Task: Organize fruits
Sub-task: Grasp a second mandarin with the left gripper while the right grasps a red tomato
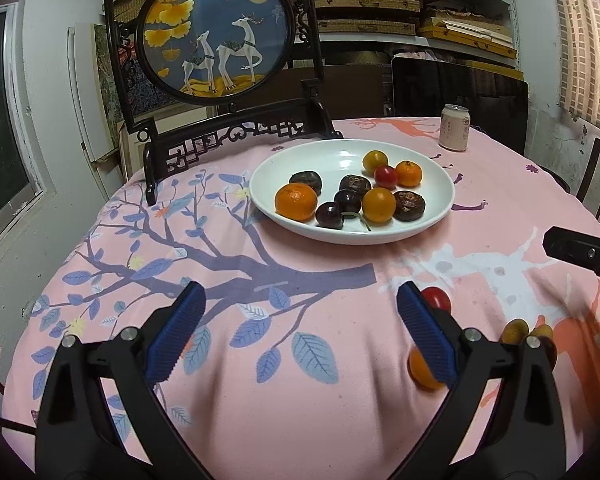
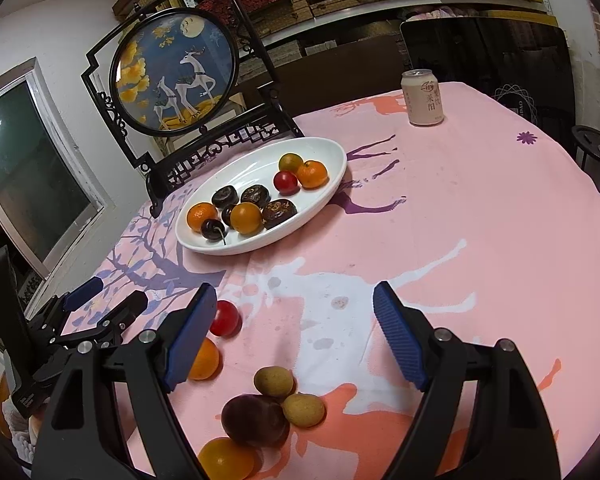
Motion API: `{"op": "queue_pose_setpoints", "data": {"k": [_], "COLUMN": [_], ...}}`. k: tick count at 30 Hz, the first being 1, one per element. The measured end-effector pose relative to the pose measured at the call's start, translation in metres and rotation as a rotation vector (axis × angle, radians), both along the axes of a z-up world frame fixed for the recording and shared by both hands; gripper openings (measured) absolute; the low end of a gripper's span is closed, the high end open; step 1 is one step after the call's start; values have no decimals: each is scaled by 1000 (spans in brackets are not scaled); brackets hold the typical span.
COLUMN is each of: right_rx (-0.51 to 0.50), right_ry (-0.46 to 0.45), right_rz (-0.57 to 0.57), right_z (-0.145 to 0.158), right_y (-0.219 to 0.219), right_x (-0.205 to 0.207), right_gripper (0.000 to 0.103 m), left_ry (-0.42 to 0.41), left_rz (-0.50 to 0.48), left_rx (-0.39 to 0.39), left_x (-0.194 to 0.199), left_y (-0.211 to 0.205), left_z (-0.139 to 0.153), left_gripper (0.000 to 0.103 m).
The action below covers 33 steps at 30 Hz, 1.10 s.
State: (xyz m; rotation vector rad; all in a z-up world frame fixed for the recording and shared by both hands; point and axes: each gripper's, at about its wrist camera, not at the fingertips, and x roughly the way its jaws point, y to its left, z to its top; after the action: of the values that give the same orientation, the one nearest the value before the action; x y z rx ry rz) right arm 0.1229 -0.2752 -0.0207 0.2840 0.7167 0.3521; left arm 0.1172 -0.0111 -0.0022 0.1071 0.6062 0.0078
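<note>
The pale cream drink can (image 2: 421,97) standing on the pink printed tablecloth (image 2: 480,208) bears a round emblem and vertical dark Chinese characters too small to read with certainty, and the black object (image 2: 514,100) behind the table shows white letters "OVO" beside a looped line pattern.

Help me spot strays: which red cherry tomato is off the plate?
The red cherry tomato on the tablecloth beside the right gripper; the other lies in the white plate.

glossy white plate (image 1: 440,196), matt cloth tablecloth (image 1: 300,400)
</note>
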Motion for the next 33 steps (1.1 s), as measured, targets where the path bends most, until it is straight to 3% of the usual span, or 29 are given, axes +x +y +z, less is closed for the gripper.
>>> {"op": "queue_pose_setpoints", "data": {"k": [14,19,29,30,33], "right_rx": [-1,9,26,27,27], "right_ry": [5,13,12,9,10], "right_rz": [-2,-19,-23,-22,-22], "right_z": [0,-2,0,0,1], "right_y": [-1,-6,-10,-10,-9], "right_x": [0,-3,-6,-7,-7], "right_gripper": [81,81,81,81,81], "left_ry": [29,97,133,135,167], "left_rz": [-45,-163,-316,-321,-341], "left_rx": [-8,-68,-23,-16,-19], "left_x": [-1,-8,-17,-18,-14], "left_y": [-7,-16,-45,-47,-50], "left_z": [-5,-13,-23,-23,-27], "left_gripper": [98,98,97,95,75]}}
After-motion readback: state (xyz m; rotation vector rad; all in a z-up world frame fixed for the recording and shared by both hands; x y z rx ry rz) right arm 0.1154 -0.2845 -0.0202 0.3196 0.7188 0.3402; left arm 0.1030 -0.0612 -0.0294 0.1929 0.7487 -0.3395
